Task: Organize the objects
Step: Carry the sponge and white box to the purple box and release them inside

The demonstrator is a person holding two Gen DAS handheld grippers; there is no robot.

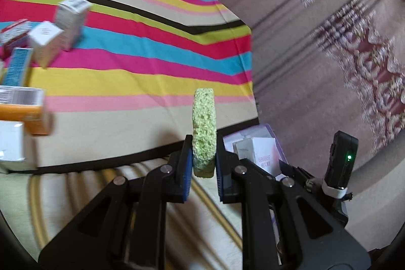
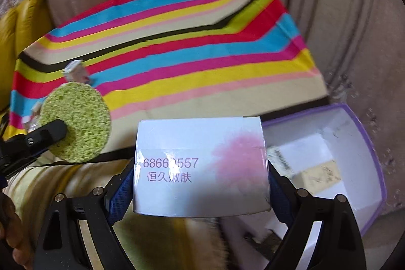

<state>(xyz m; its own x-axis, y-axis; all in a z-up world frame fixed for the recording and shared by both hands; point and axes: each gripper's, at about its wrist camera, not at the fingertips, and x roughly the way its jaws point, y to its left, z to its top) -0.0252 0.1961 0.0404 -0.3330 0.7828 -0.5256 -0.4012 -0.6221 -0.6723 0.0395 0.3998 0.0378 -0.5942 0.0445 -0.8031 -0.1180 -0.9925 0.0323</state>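
Note:
My left gripper (image 1: 203,163) is shut on a round green sponge (image 1: 204,128), held on edge above the front of the striped cloth (image 1: 152,62). The sponge also shows in the right wrist view (image 2: 78,123), at the left. My right gripper (image 2: 201,184) is shut on a white box with a pink patch and purple print (image 2: 200,166), held just left of an open purple-rimmed bin (image 2: 364,143). That white box also shows in the left wrist view (image 1: 263,153), beside the purple-rimmed bin (image 1: 258,129).
Several small cartons (image 1: 58,34) stand and lie at the left of the cloth, with an orange box (image 1: 27,115) nearer. The bin holds a white carton and a tan one (image 2: 321,173). A patterned carpet (image 1: 354,55) lies around the cloth. A yellow cushion (image 2: 22,24) is at far left.

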